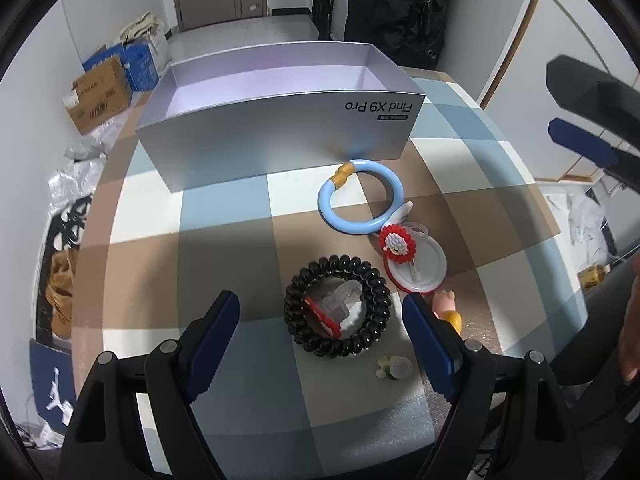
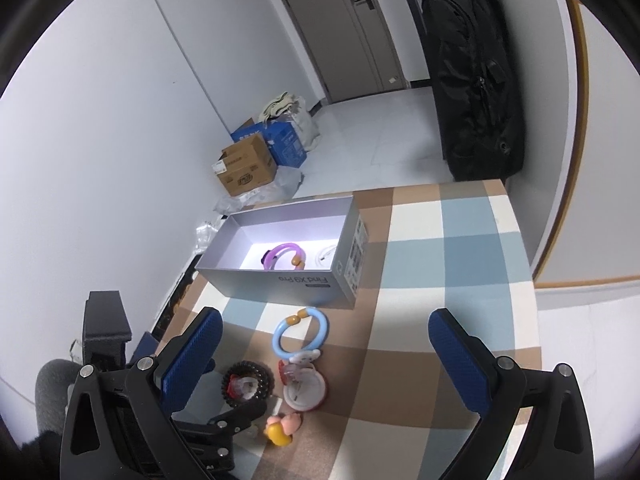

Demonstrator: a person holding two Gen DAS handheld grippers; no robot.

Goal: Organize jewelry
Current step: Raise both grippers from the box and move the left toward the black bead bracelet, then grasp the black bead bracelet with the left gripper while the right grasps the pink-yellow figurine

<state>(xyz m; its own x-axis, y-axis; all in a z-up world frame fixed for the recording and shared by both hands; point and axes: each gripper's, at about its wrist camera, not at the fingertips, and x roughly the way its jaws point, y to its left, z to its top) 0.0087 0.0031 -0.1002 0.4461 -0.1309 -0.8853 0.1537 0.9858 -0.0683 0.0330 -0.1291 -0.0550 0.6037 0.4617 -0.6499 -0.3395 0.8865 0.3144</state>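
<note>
A silver open box [image 1: 276, 136] [image 2: 280, 280] stands at the table's far side; the right wrist view shows a purple bracelet [image 2: 282, 256] and a white ring [image 2: 326, 256] inside. In front lie a light-blue bracelet [image 1: 360, 196] [image 2: 300, 330], a red-rimmed white round piece [image 1: 416, 262] [image 2: 304, 392], a black spiral hair tie [image 1: 338, 306] [image 2: 248, 386] around a clear clip, a small pink-and-yellow figure [image 1: 448, 312] [image 2: 282, 428] and a small flower piece [image 1: 390, 368]. My left gripper [image 1: 320, 332] is open, its fingers either side of the hair tie. My right gripper [image 2: 324, 354] is open and empty above the table.
The table has a checked brown, blue and white cloth [image 1: 224, 248] [image 2: 432, 280]. Cardboard boxes [image 2: 248, 164] and bags lie on the floor to the left. A black bag [image 2: 472, 80] hangs by the wall behind the table.
</note>
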